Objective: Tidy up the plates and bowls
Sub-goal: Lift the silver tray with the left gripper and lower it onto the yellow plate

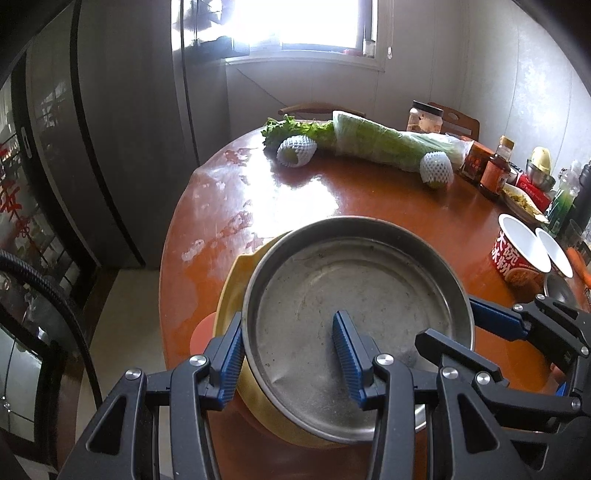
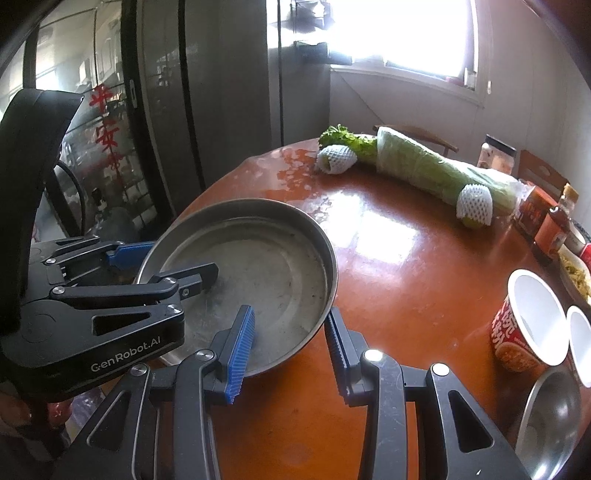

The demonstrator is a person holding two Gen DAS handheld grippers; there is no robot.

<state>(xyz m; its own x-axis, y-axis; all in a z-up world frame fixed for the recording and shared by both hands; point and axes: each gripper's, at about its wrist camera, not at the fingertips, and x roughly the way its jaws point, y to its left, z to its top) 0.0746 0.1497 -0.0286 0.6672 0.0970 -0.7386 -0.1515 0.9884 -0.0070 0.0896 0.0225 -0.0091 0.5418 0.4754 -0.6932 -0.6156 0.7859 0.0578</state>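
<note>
At lower centre of both frames, I have the left gripper (image 1: pixel 293 358) and right gripper (image 2: pixel 290 345) each clamped across the rim of the stiff, slick steel pan (image 1: pixel 354 295), nested on a yellow bowl (image 1: pixel 236 280), best gripped at opposite rim edges.

Bright window (image 1: pixel 295 22), pale walls (image 1: pixel 498 81), round red-brown table (image 1: pixel 369 192)

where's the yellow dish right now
In the left wrist view the yellow dish sits at the table's near edge, directly under the metal pan, peeking out on its left.
</note>
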